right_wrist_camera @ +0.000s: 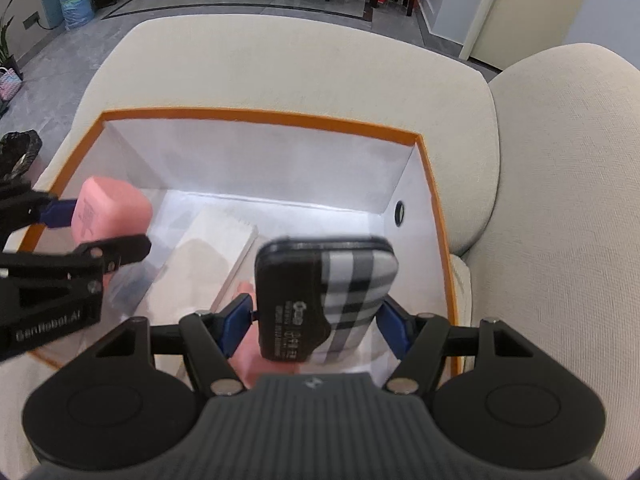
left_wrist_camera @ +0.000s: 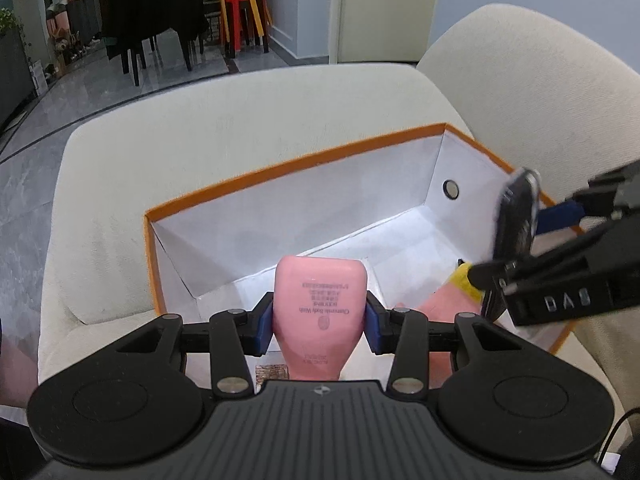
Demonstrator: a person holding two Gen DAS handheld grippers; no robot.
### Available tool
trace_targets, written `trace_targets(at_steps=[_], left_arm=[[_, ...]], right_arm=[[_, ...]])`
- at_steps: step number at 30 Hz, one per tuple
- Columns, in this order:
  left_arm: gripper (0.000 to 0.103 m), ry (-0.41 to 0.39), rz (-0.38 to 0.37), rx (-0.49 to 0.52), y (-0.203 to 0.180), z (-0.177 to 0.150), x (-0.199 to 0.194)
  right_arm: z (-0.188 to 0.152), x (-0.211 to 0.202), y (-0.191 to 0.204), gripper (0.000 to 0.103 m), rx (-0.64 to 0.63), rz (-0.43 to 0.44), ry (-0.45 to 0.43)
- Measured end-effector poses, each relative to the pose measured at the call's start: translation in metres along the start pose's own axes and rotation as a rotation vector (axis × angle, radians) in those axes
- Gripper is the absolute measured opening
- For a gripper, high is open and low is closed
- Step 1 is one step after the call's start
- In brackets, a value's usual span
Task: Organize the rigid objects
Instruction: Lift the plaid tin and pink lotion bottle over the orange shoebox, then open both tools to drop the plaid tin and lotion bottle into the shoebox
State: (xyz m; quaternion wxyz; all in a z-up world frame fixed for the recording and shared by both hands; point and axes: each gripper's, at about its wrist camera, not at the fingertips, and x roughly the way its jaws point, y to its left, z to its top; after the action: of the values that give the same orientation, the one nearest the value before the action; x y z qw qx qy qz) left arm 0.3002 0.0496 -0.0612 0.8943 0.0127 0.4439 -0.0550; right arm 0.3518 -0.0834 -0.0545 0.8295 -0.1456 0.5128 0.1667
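Pink plastic fills the near field of the left wrist view: a soft-cornered pink body-wash bottle (left_wrist_camera: 320, 312) is clamped by its flanks between the blue pads (left_wrist_camera: 262, 330) of the left gripper (left_wrist_camera: 318, 330), its broad end pointing forward and down over the near wall of the orange-rimmed white cardboard box (left_wrist_camera: 280, 168) beyond it. Such a side grip is judged to suit lowering the bottle straight into the box. In the right wrist view, a flat case with a black end and a grey-and-white plaid cover (right_wrist_camera: 326, 292) is held across its width by the right gripper (right_wrist_camera: 320, 324), likewise above the box interior, presumably for the same reason. Beneath and ahead of that gripper, a pale flat notebook-like slab (right_wrist_camera: 216, 256) is seen lying on the box floor, an item hidden from the left view by the bottle; a yellow object (left_wrist_camera: 466, 282) near the right gripper is shown only in the left view. Farthest off, the cream upholstered seat (right_wrist_camera: 280, 68) carrying the box is visible.
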Motion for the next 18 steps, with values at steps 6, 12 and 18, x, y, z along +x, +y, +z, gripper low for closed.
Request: trace_targets(at_steps=[6,12,18], left_arm=[[0.049,0.03,0.015,-0.005,-0.001,0.004,0.012],[0.049,0.076,0.043,0.007,-0.003,0.011,0.028],[0.049,0.113,0.055,-0.031,0.002,0.017,0.032]], right_arm=[[0.015,0.018,0.001,0.067,-0.009,-0.016,0.037],[0.024,0.039,0.006,0.067,-0.032,-0.036,0.069],[0.033,0.054,0.01,0.067,-0.056,-0.055,0.092]])
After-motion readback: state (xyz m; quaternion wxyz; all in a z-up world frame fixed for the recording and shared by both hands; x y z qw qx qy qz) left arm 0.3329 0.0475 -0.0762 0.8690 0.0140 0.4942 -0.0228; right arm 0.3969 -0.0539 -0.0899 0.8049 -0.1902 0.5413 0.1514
